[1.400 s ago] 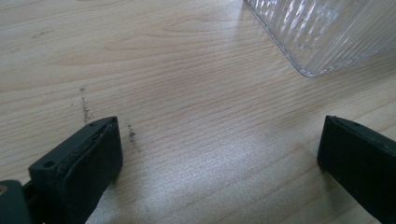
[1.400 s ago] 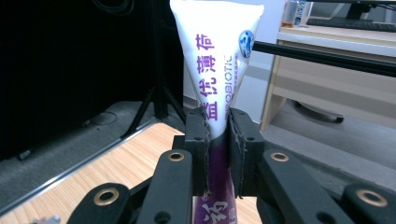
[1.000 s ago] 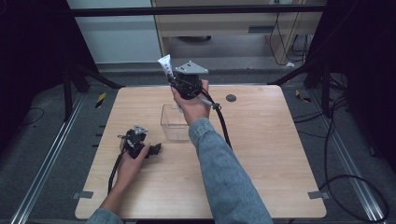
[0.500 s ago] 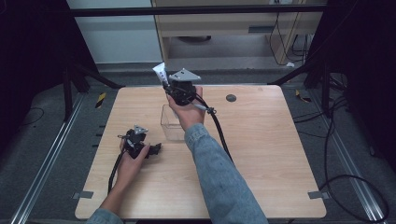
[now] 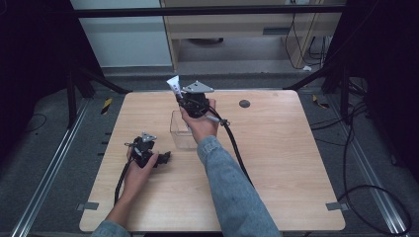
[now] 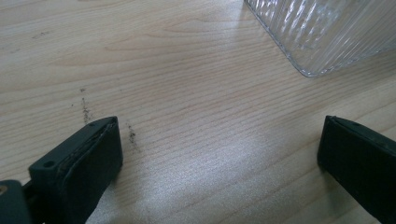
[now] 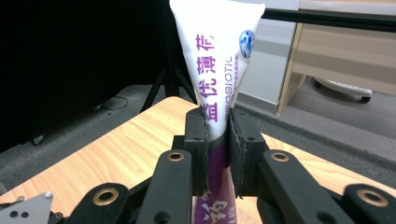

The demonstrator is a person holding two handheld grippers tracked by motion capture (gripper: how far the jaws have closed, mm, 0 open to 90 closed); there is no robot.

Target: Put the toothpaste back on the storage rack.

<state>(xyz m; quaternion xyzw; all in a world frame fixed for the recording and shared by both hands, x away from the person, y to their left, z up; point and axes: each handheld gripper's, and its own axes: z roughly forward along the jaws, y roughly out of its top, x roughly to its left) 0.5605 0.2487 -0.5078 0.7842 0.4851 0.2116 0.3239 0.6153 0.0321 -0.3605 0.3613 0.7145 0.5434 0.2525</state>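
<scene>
Clearly the right gripper (image 5: 184, 95) has the tube (image 7: 218, 60) pinched between its jaws, the pads pressed on the narrowing part where the white body turns purple. In the high view the tube (image 5: 173, 85) is up in the air over the far side of the table (image 5: 286, 163), above and just behind the clear box (image 5: 182, 131), touching neither. Its long axis runs roughly upright with a lean: the broad crimped end points up and away from the person, and the lower end is hidden behind the jaws, so I cannot tell how the cap sits. Gripped that way, mid-length and near vertical, the tube looks lined up to go down end-first into the open top of the box, which I judge to be the step in hand. The left gripper (image 5: 165, 158) lies low on the table near the person, just beside the box, its jaws spread wide with nothing but bare wood between them; the ribbed corner of the box (image 6: 322, 32) shows ahead of it. Parked there, it seems ready to steady the box if it slides.
</scene>
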